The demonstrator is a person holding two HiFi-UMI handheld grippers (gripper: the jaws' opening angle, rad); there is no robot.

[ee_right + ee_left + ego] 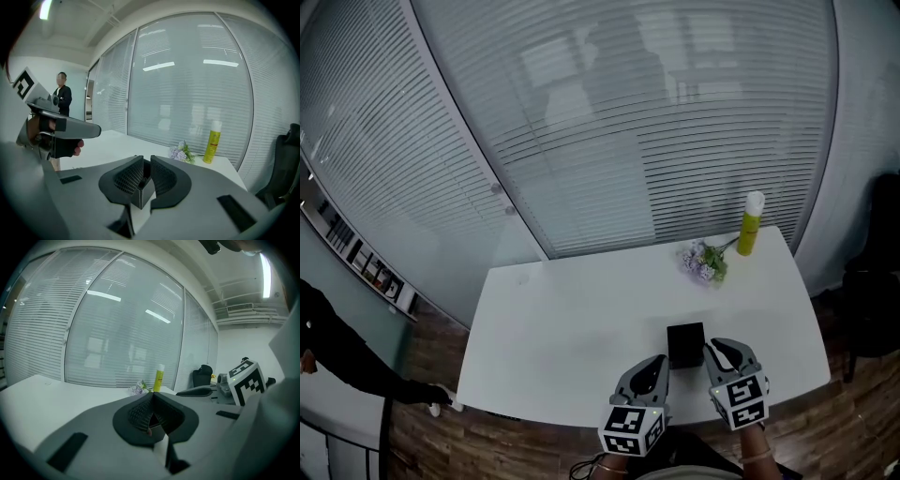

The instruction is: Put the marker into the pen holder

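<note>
1. Slatted blinds point(656, 122) behind glass fill the far side, at 12 o'clock.
2. The white table point(562, 328) lies below them. A black chair point(874, 281) stands off its 3 o'clock end, and a person's dark sleeve point(342, 361) reaches in at 9 o'clock.
3. The left gripper point(659, 364) hangs at the table's 6 o'clock edge, its fingertips pressed together.
4. The right gripper point(715, 349), at 5 o'clock, has its jaws a narrow slit apart and holds nothing.
5. The black pen holder point(685, 344) stands upright between the two grippers, just beside both.
6. A yellow bottle point(751, 225) stands at 1 o'clock, with a flower sprig point(703, 262) near it at its 8 o'clock.
7. The marker cannot be made out for sure. Only a reddish speck point(149, 431) shows low between the left jaws, in line with the pen holder.
</note>
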